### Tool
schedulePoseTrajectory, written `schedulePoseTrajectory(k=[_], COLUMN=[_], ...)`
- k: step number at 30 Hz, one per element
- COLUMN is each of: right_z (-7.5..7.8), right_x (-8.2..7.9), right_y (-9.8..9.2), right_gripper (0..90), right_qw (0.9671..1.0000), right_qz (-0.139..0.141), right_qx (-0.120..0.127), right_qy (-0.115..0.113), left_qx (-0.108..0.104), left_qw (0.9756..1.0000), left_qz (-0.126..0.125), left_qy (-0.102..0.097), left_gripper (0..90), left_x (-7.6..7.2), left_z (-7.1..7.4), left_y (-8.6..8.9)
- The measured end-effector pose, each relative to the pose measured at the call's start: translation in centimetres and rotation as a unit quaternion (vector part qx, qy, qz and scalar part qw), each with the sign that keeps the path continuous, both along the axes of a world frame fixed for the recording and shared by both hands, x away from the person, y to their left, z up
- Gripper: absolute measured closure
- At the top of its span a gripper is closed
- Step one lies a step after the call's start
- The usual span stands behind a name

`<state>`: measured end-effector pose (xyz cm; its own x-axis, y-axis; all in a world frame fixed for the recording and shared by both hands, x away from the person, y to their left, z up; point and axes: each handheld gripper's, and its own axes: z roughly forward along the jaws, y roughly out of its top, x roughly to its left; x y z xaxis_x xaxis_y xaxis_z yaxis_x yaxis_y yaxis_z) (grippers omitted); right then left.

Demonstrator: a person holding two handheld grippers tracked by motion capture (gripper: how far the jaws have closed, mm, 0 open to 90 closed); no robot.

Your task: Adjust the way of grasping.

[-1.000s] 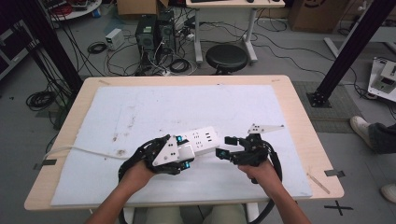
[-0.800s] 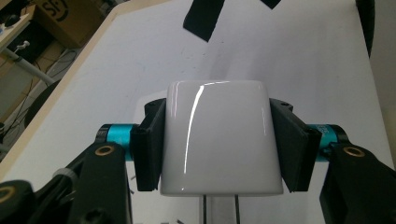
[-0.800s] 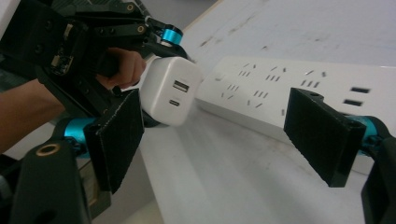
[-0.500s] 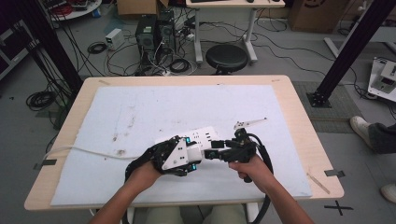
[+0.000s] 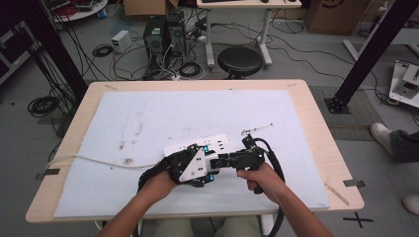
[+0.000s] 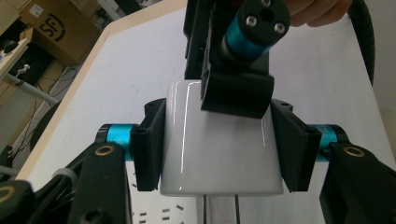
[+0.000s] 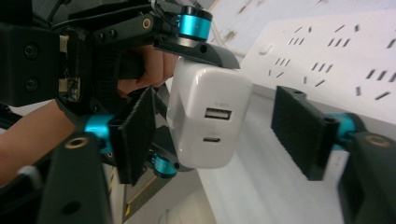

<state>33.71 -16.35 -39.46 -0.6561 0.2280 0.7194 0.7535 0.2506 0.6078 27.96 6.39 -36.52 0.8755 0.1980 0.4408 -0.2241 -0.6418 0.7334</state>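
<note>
White plastic runs through this job: a glossy white two-port charger block [image 6: 222, 149] and a white multi-socket power strip [image 5: 200, 146]. From the high view, both hands meet at the table's near middle, the left gripper [image 5: 190, 167] and right gripper [image 5: 225, 161] nose to nose over the strip's near end.

Left gripper view: its pads pinch the charger's two flanks, prongs hanging toward the strip just below.

Right gripper view: its jaws have just been closing, yet the pads [image 7: 135, 133] stand clear either side of the charger [image 7: 205, 119]. The left gripper's own jaw [image 7: 196, 49] crowds that approach.
</note>
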Motion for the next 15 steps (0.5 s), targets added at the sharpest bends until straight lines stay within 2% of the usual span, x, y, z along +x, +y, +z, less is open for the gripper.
schedulePoseTrajectory(k=[1,5,6,11,12,15], right_z=[0.00,-0.12,-0.18,-0.35,-0.35,-0.29], right_x=[0.00,0.09,0.14,0.37,0.39,0.26], right_y=[0.00,0.12,0.19,0.01,-0.08,-0.07], right_gripper=[42.0,53.7,54.1,59.9,60.8,63.7], right_qw=[1.0000,0.9999,0.9999,0.9997,0.9993,0.9996], right_qz=[0.000,0.013,0.016,0.017,0.019,0.020], right_qx=[0.000,-0.003,0.003,0.007,0.007,0.007], right_qy=[0.000,0.005,0.002,0.018,0.031,0.021], left_qx=[0.000,0.001,0.003,0.004,0.005,-0.003], left_qw=[1.0000,1.0000,1.0000,0.9998,0.9998,1.0000], left_qz=[-0.001,-0.004,-0.004,-0.005,-0.004,-0.002], left_qy=[0.001,-0.006,-0.007,-0.016,-0.018,0.001], left_gripper=[42.5,42.5,42.5,42.5,42.3,41.0], left_x=[-0.01,0.01,0.03,-0.08,-0.11,0.12], left_z=[0.00,0.04,0.06,-0.05,-0.12,-0.45], left_y=[-0.04,-0.12,-0.09,-0.03,-0.07,0.01])
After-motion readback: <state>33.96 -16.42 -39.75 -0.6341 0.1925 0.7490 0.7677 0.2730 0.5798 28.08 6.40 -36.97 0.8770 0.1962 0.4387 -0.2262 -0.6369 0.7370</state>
